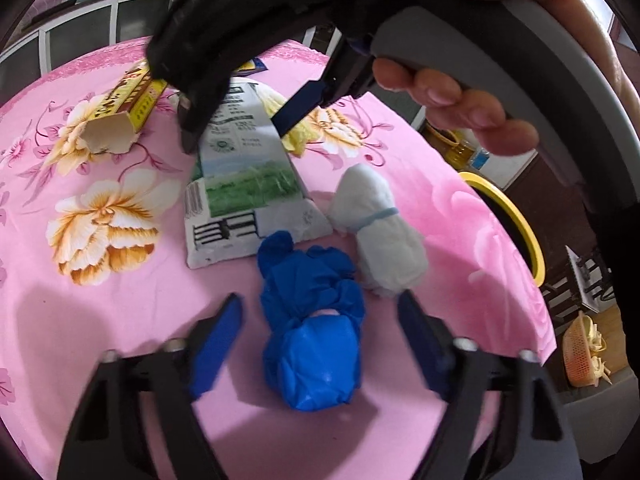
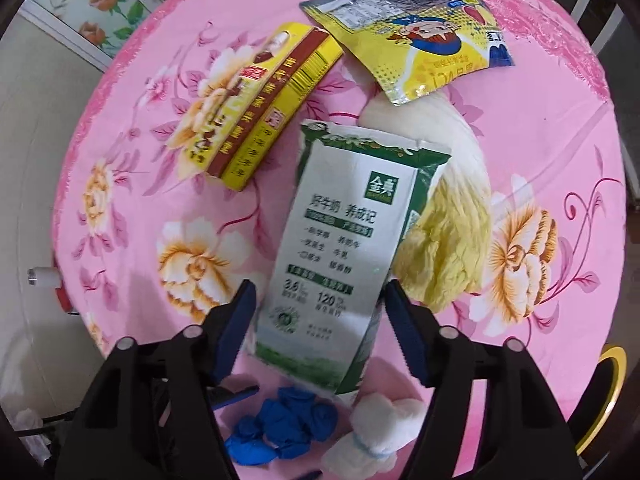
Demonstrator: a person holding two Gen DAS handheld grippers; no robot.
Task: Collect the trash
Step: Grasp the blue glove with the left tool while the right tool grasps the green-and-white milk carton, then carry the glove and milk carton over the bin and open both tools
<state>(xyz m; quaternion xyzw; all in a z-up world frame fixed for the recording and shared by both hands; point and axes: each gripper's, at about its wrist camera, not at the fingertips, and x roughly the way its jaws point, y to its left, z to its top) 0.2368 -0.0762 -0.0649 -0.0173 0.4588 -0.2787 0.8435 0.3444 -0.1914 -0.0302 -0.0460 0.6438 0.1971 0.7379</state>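
Note:
A crumpled blue glove (image 1: 310, 332) lies on the pink flowered tablecloth (image 1: 100, 300). My left gripper (image 1: 320, 344) is open, one finger on each side of the glove, apart from it. A green and white milk carton (image 2: 340, 240) lies flat on the cloth, and my right gripper (image 2: 320, 328) is open with its fingers either side of the carton's near end. The right gripper also shows in the left wrist view (image 1: 236, 136), above the carton (image 1: 248, 184). A white wad tied with a band (image 1: 380, 232) lies right of the glove. The glove (image 2: 280, 428) and wad (image 2: 380, 432) show low in the right wrist view.
A yellow box (image 2: 256, 108), a yellow snack pouch (image 2: 416, 36) and a yellow and white cloth (image 2: 452, 240) lie further back on the table. A yellow-rimmed bin (image 1: 516, 224) stands past the table's right edge. An orange basket (image 1: 584, 352) sits on the floor.

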